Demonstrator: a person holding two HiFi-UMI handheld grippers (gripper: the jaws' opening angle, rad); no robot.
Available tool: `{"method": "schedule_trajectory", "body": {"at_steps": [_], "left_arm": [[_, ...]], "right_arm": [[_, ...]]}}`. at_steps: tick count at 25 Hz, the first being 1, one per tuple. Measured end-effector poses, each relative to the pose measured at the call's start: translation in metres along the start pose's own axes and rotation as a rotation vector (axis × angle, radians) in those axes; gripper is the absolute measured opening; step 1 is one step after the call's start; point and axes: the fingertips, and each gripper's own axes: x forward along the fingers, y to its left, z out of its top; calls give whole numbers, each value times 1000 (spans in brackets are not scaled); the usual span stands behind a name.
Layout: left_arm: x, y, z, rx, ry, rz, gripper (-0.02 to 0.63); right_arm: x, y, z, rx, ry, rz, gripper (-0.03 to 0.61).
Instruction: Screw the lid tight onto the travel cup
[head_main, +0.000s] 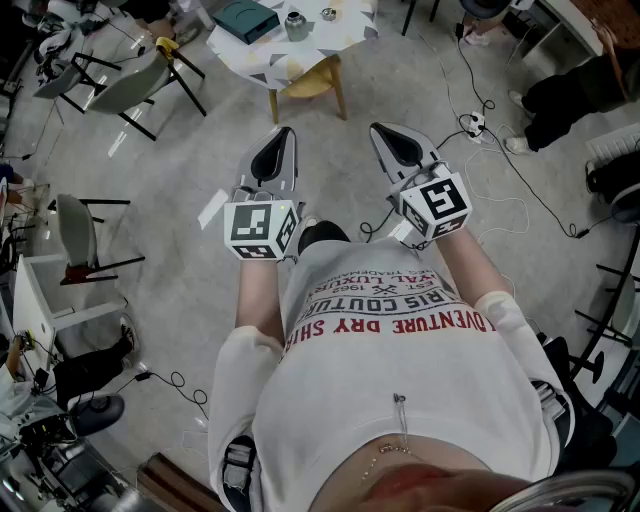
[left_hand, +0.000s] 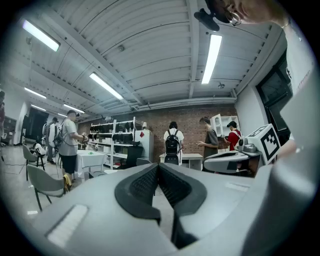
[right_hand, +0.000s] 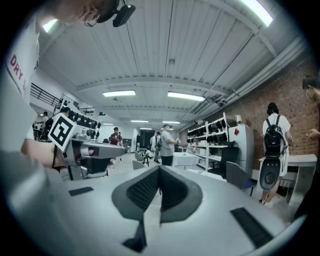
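Task not begun: left gripper (head_main: 273, 158) and right gripper (head_main: 400, 146), both clamped shut on nothing, hang well short of the table (head_main: 335, 45), where the likely travel cup (head_main: 296, 25) stands, its lid (head_main: 328, 14) apparently beside it.

Left gripper (head_main: 286, 131), right gripper (head_main: 378, 128) grey; shirt (head_main: 330, 400) white; box (head_main: 245, 18) seemingly teal.

**Print on the shirt only**

Printed across the shirt (head_main: 400, 375): "ADVENTURE DRY SHI" in red, cut off at the edges; "BIS COUTUR" in dark letters; "EST 1963" smaller. In the right gripper view, red "DRY" on the same shirt (right_hand: 17, 75).
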Motion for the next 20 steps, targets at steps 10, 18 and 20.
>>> {"method": "schedule_trajectory", "body": {"at_steps": [10, 18, 20], "left_arm": [[10, -11, -4, -8, 12, -14, 11], [36, -32, -7, -43, 23, -43, 12], [41, -33, -10, -53, 27, -48, 14]], "right_arm": [[-16, -18, -5, 24, -8, -43, 9], [-36, -52, -9, 100, -28, -87, 11], [-32, -62, -14, 125, -14, -74, 12]]}}
